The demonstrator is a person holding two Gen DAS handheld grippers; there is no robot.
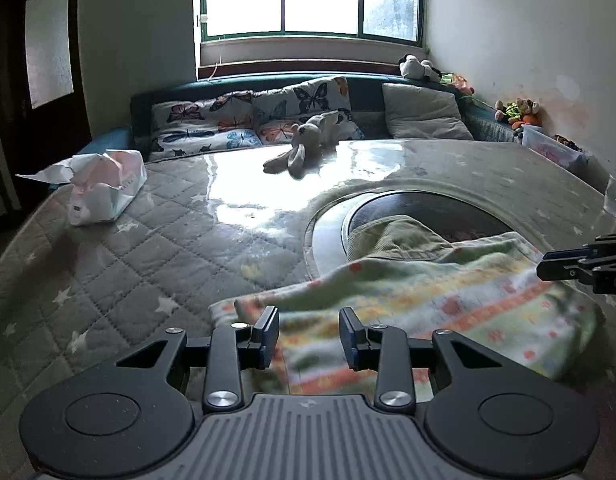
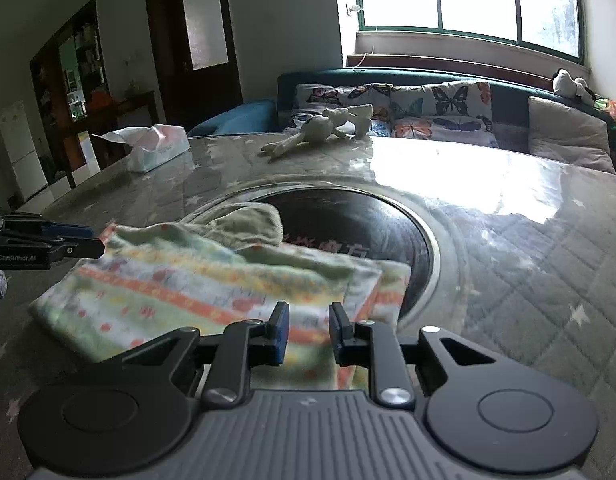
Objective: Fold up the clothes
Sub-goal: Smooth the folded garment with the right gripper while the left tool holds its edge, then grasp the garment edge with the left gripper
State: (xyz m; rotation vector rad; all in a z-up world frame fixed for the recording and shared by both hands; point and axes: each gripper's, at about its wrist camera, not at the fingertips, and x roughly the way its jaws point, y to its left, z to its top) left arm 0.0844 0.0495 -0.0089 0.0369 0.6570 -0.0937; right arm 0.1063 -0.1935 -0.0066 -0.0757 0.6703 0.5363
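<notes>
A striped, flower-patterned garment (image 1: 427,300) is seen lying folded on a table (image 1: 148,240) covered with a quilted, star-printed cloth under a clear glossy sheet. Its far edge is draped over the rim of a round dark inset (image 2: 371,224) set into the tabletop, where a plain olive-green part of the fabric (image 1: 399,236) is bunched up.

The left gripper (image 1: 309,338) is held low at the near left corner of the garment, its jaws parted, with patterned cloth visible in the gap; whether the pads touch the fabric cannot be told. The right gripper (image 2: 308,334) is placed at the near right corner of the garment, jaws likewise apart over the cloth and nothing clamped between them. Each gripper is also caught at the edge of the other's view, beside the garment.

Farther back on the table, a soft pack of tissues (image 1: 104,188) and a pale plush rabbit (image 1: 304,144) are seen. Butterfly-print cushions (image 1: 236,120) are lined along a teal sofa beneath a bright window (image 1: 308,0).
</notes>
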